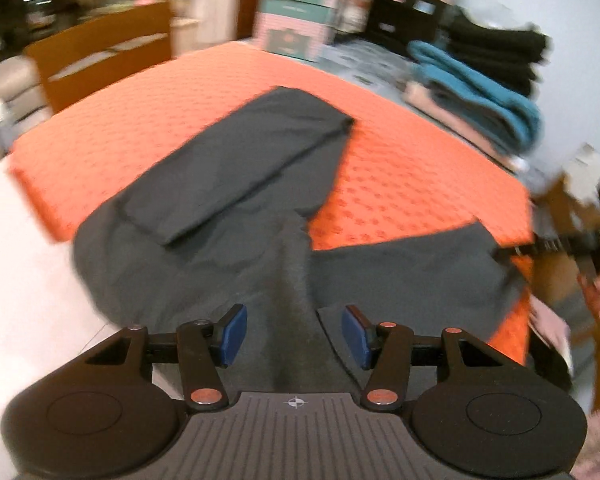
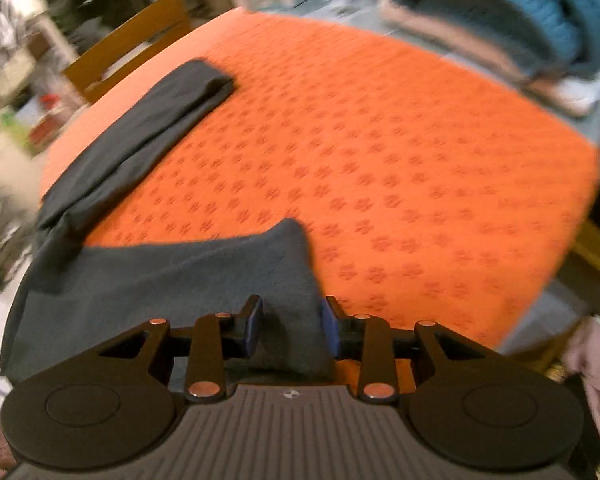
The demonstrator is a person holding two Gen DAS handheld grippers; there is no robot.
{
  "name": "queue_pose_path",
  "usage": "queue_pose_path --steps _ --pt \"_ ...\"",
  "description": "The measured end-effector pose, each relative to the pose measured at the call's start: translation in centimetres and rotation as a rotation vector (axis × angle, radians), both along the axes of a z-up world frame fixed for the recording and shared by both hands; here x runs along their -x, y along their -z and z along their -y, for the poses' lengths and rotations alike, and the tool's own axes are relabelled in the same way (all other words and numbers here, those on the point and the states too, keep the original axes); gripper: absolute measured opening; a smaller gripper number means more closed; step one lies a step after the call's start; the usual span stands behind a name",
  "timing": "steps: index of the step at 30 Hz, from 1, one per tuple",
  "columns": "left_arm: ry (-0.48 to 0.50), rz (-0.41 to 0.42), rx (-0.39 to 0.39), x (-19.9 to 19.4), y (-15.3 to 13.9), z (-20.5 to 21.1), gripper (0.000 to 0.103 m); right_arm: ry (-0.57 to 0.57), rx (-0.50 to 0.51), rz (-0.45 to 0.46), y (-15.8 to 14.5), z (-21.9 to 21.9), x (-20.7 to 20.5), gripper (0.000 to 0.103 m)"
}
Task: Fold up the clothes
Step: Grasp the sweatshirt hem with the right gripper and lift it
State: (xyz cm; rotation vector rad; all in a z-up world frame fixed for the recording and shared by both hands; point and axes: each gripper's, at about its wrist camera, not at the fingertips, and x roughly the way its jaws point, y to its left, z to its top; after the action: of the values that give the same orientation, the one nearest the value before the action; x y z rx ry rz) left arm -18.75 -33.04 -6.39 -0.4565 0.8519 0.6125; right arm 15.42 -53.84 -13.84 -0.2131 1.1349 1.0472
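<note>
An orange patterned cloth covers the table, bearing a dark grey garment and folded clothes.

One dark grey garment lies just ahead of the tongs on one orange patterned cloth. Far ahead to the right stands one stack of folded clothes. One wooden chair stands far ahead to the left.

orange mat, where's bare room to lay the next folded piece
The widest free patch of the orange mat lies between the dark grey garment along the near-left side and the folded pile at the far right. The strip nearest that pile is tight. The near edge is crowded: cloth sits between both tools, left tool and right tool.
</note>
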Motion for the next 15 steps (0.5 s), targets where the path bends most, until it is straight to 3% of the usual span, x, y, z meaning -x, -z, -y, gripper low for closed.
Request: queue_pose_path --steps 2,4,5,9,15 --pt "-0.104 0.030 0.017 0.7 -0.3 1.8 0.056 -0.043 -0.044 -0.021 0.3 0.1 -0.7 0.039" --pt "-0.165 0.034 0.052 1.2 -0.1 3.4 0.056 -0.071 -0.062 -0.037 0.5 0.1 -1.4 0.021" --pt "-0.182 0.027 0.057 1.5 0.0 4.2 0.056 -0.077 -0.057 -0.043 0.5 0.1 -1.6 0.004" --pt "-0.208 0.010 0.029 2.1 -0.5 6.8 0.056 -0.119 -0.087 -0.037 -1.3 0.1 -2.7 0.004" --pt "-0.166 0.062 0.033 1.9 -1.0 7.9 0.056 -0.119 -0.058 0.153 -8.0 -0.2 -5.7 0.003"
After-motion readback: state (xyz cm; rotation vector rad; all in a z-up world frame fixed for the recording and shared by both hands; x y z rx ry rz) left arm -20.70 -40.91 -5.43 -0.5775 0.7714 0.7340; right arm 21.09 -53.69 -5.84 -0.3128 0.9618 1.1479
